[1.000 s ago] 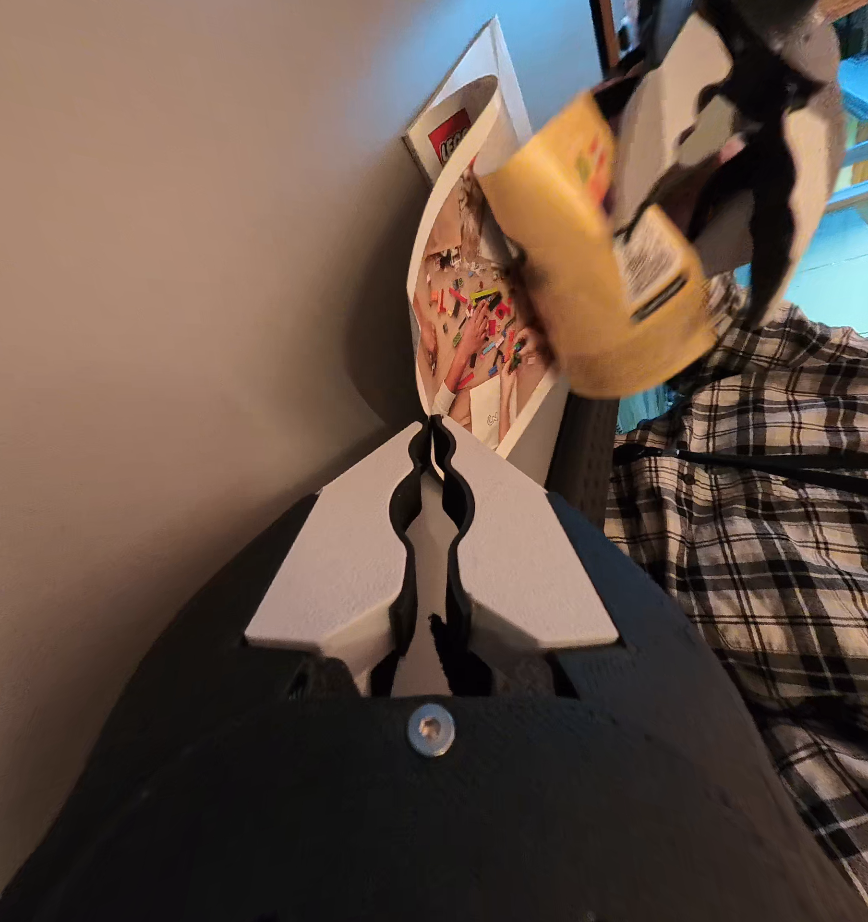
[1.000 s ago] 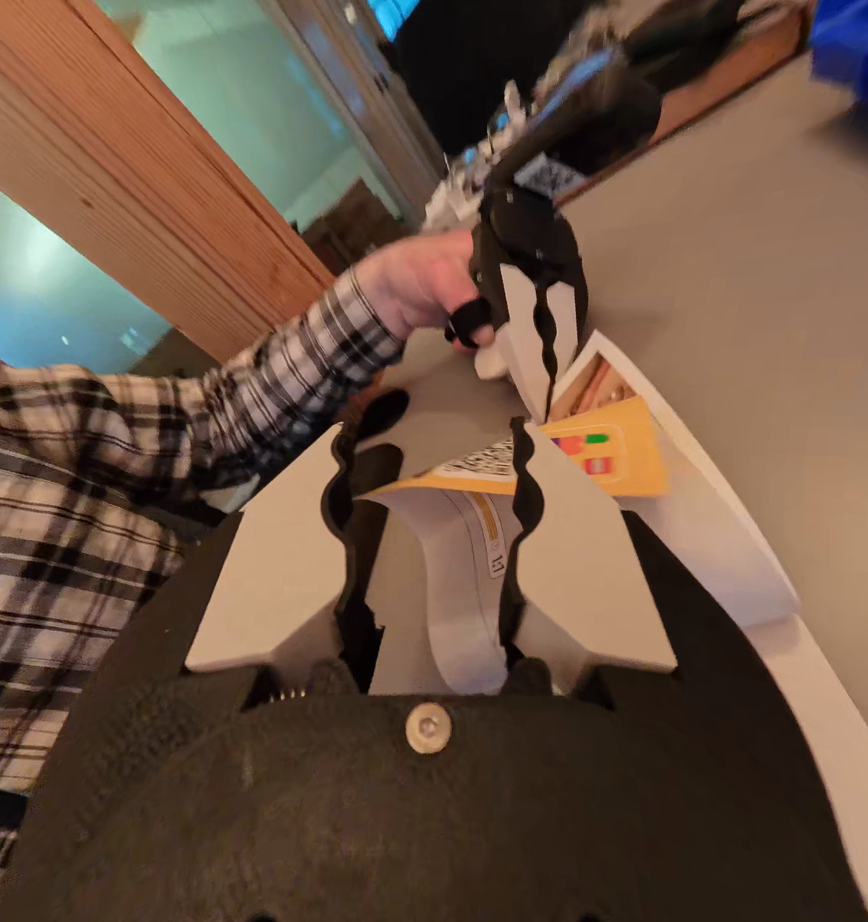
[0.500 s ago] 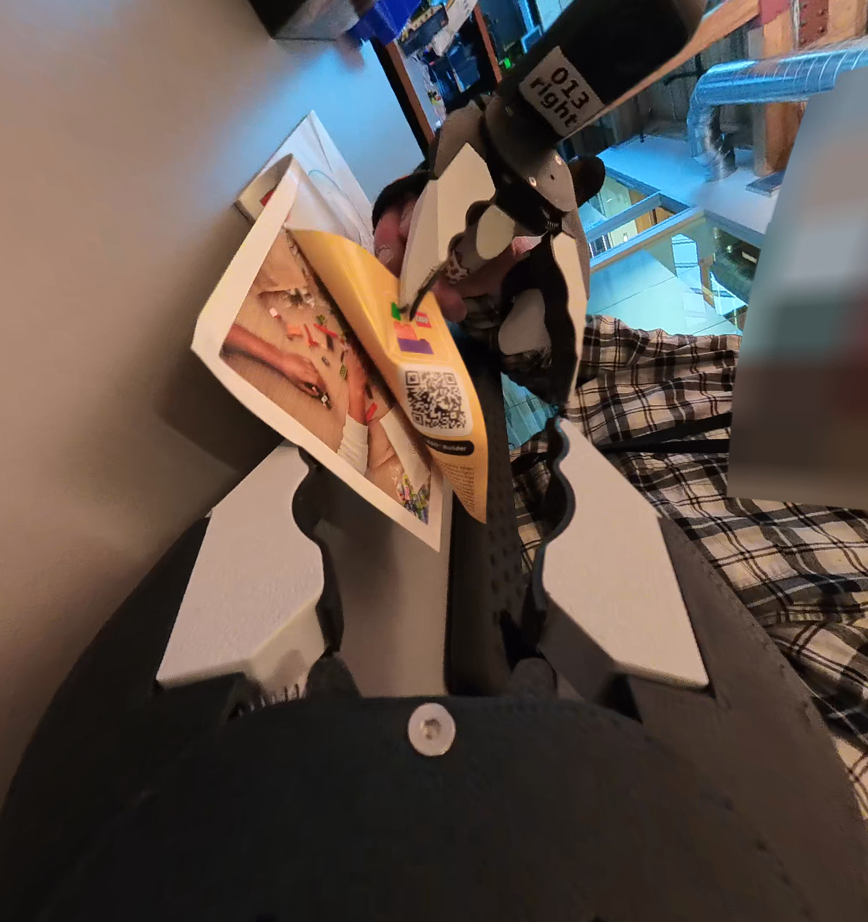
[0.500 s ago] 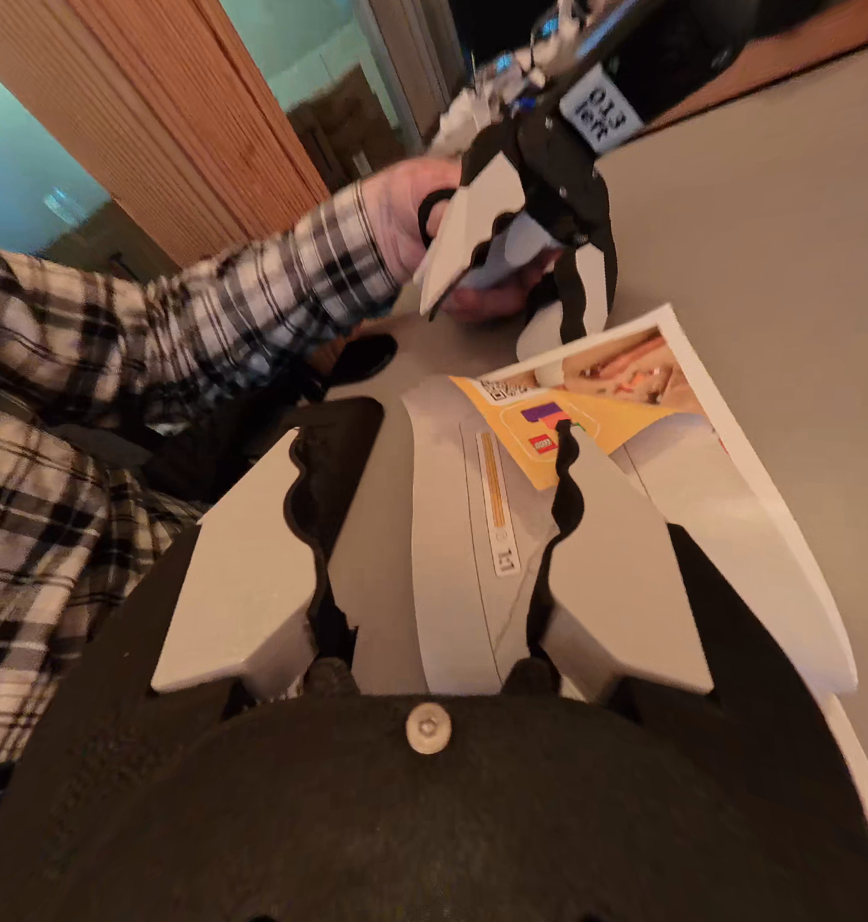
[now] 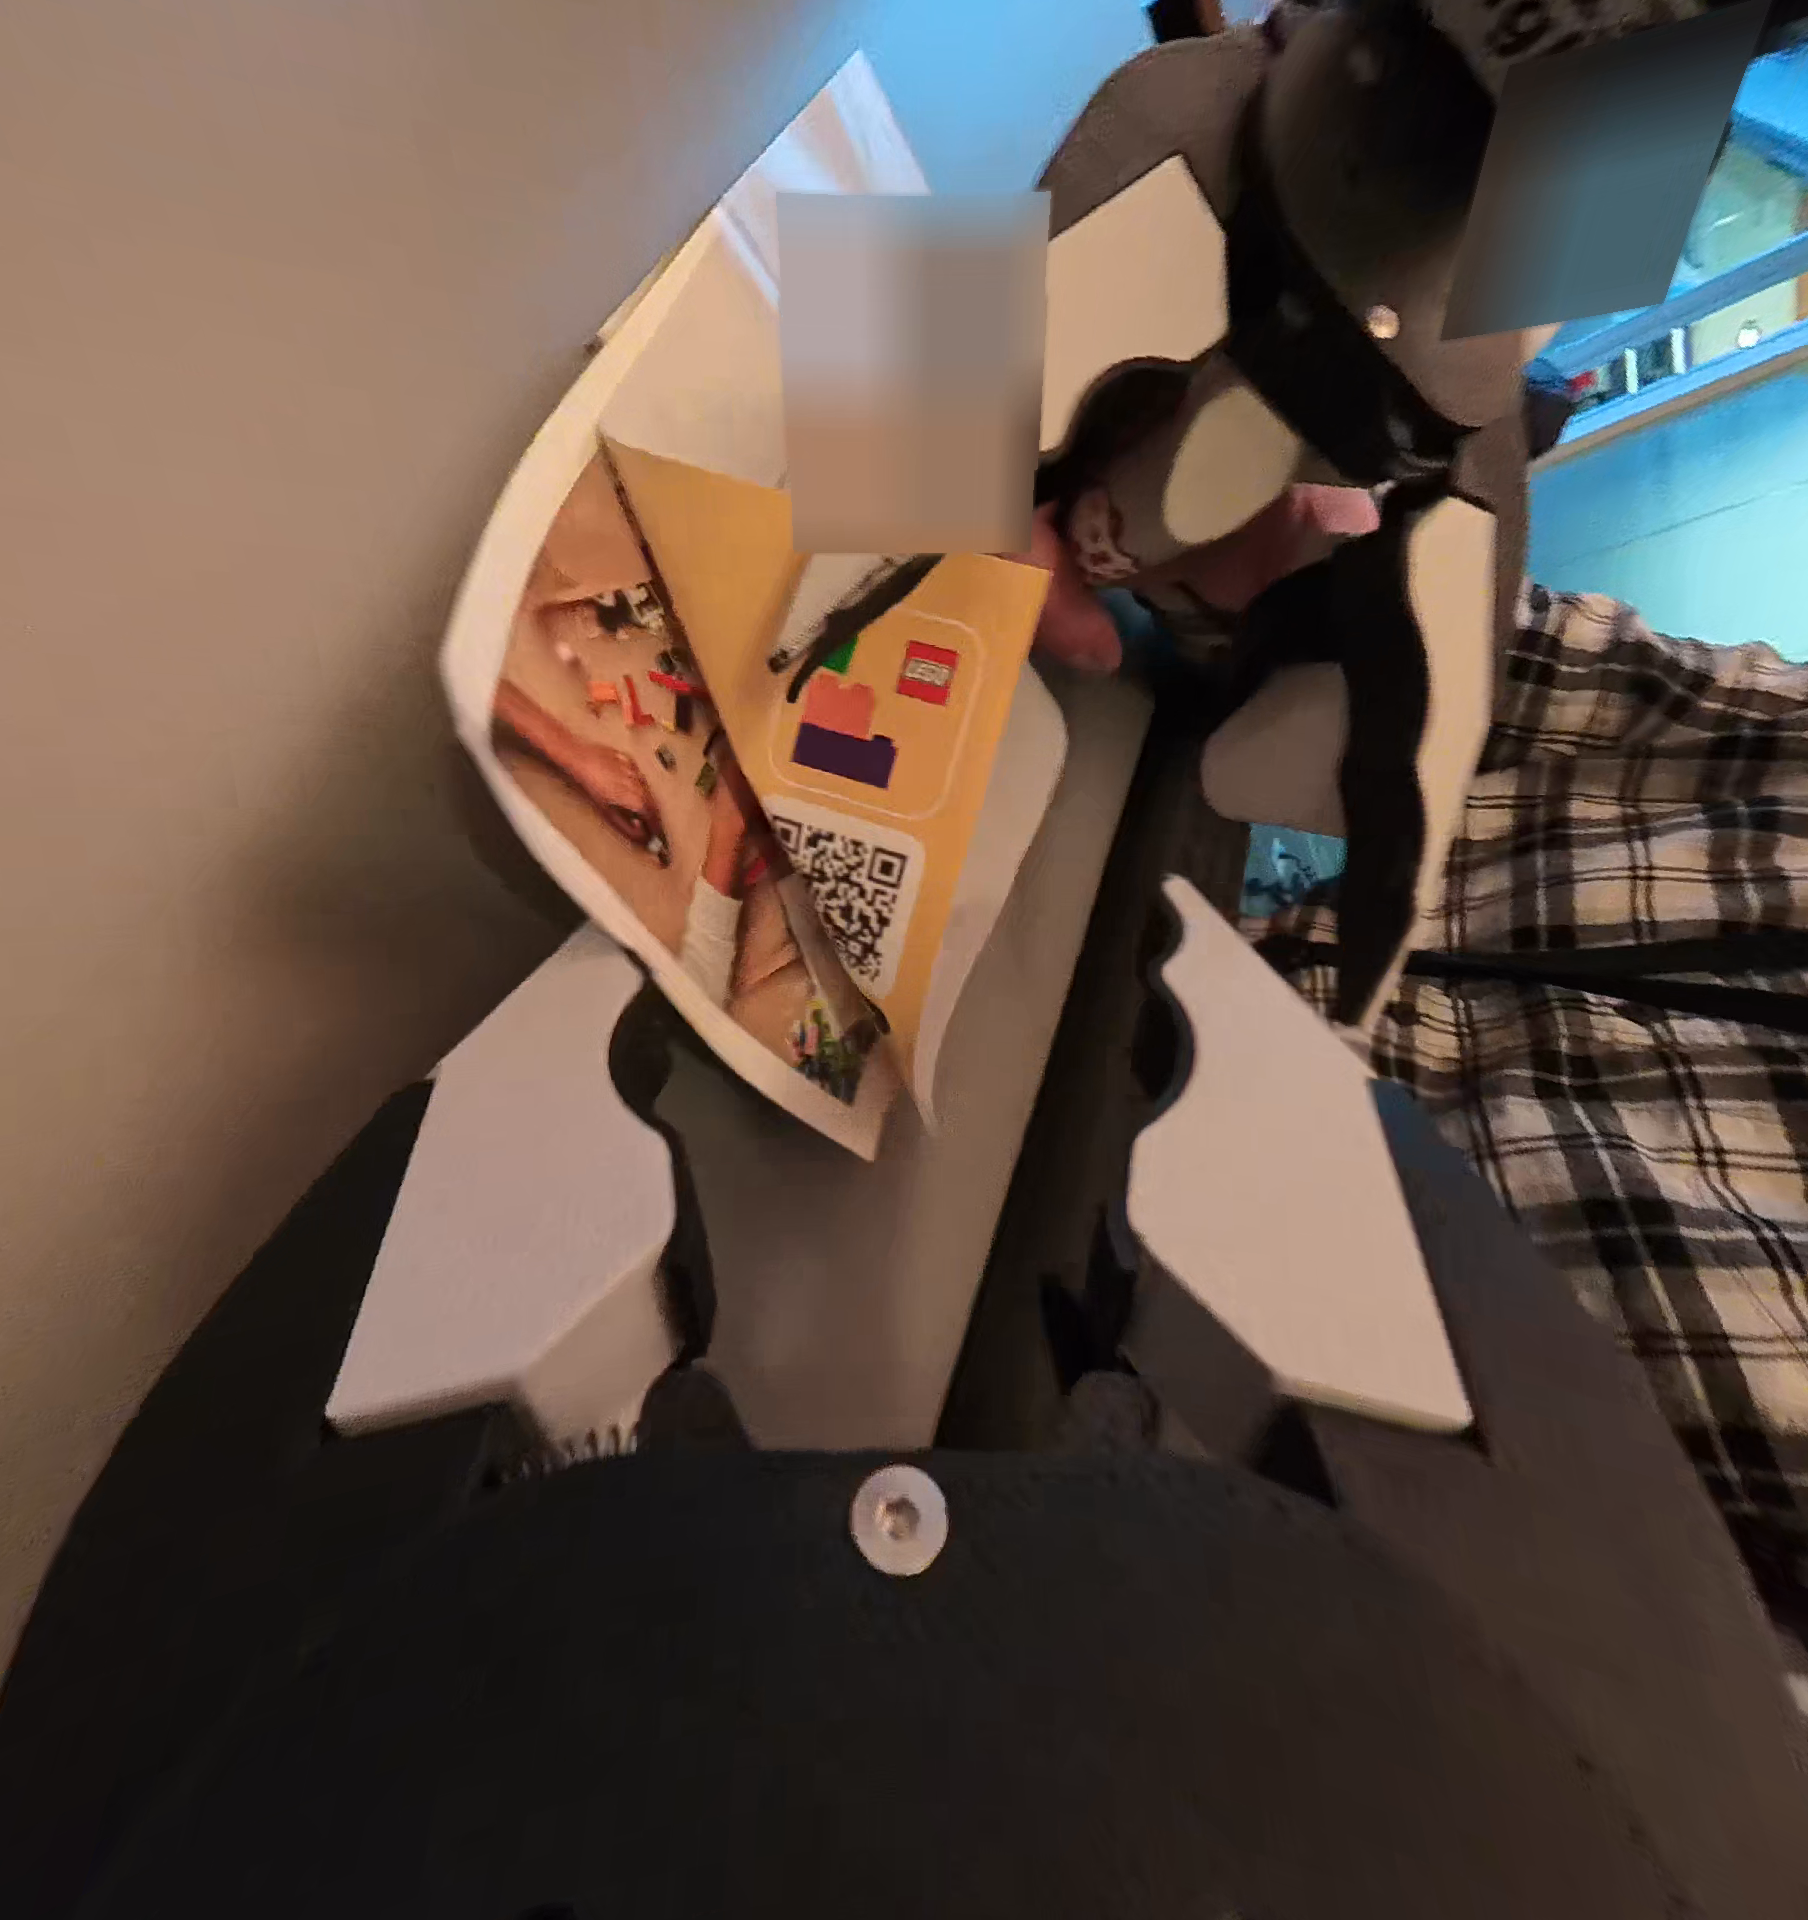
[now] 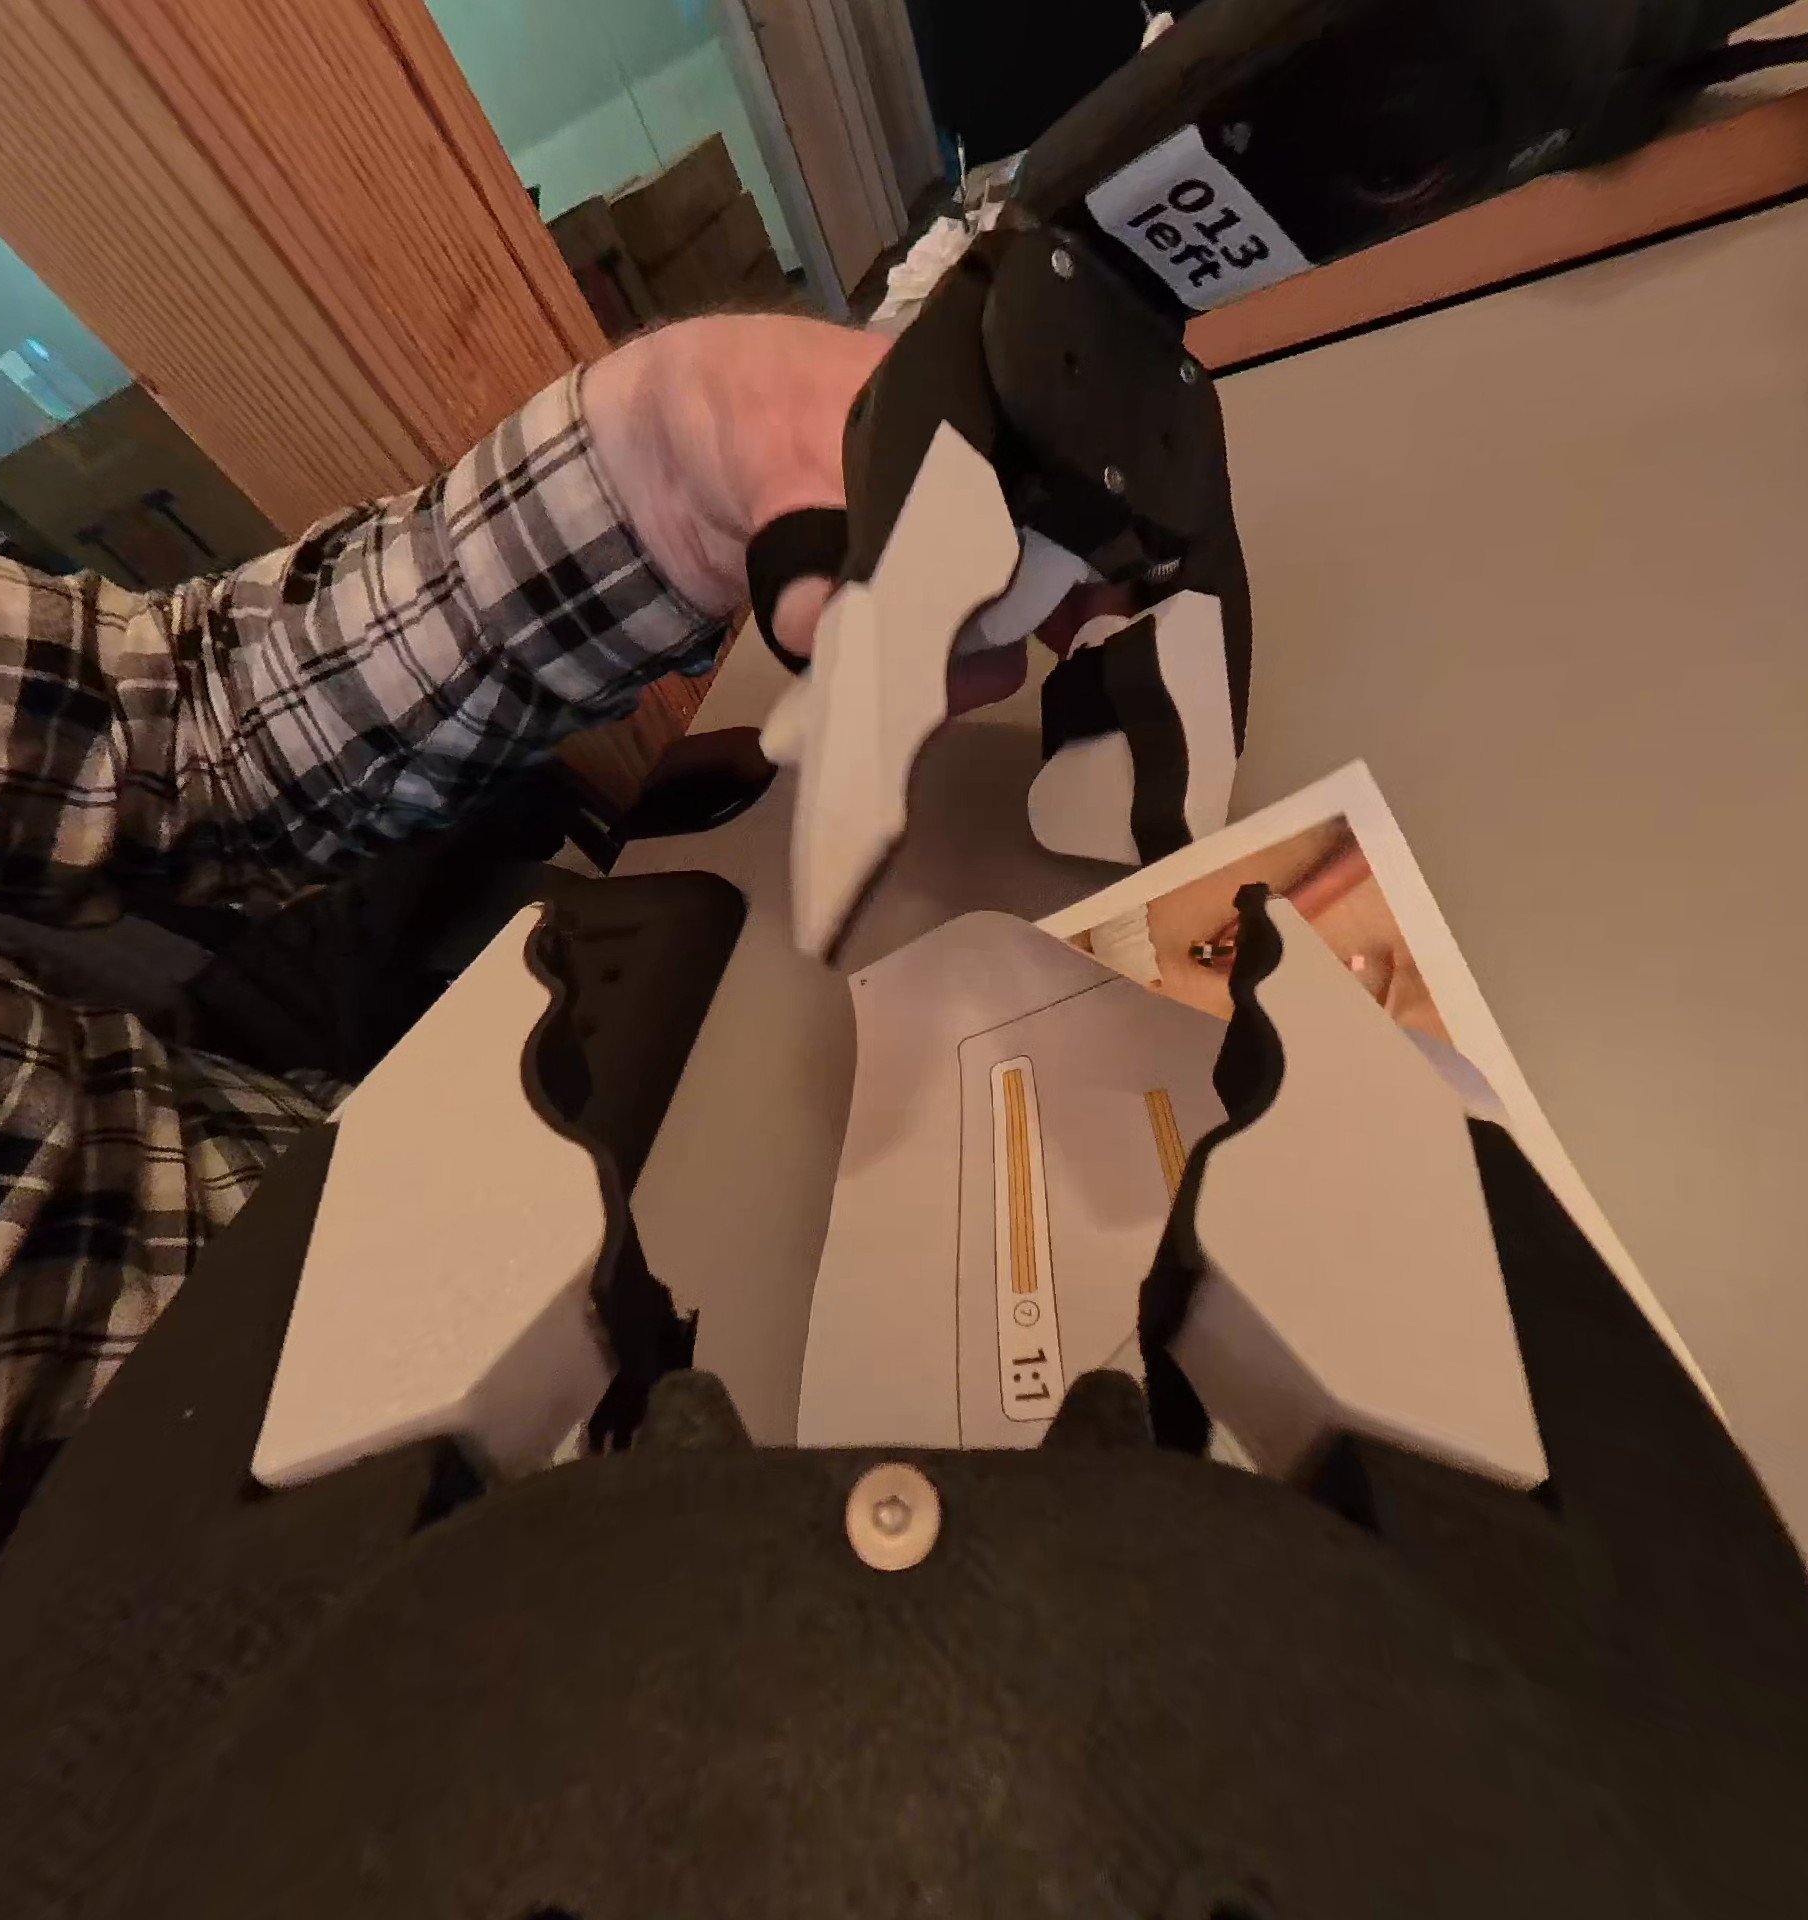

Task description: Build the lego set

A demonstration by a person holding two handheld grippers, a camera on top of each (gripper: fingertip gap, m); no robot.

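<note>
Prep step, no bricks in view: booklet (image 5: 734, 727) lies half-open on the table (image 6: 1554, 623), both grippers, left (image 5: 905, 1023) and right (image 6: 895, 940), wide open and empty; next, flatten a page.

A grey table (image 6: 1565, 665) stands before a ribbed wooden wall (image 6: 287, 270) and teal-lit glass panels (image 6: 619, 94).

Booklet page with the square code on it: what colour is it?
Yellow-orange, on the instruction booklet's curling page; the left wrist view shows it best.
</note>
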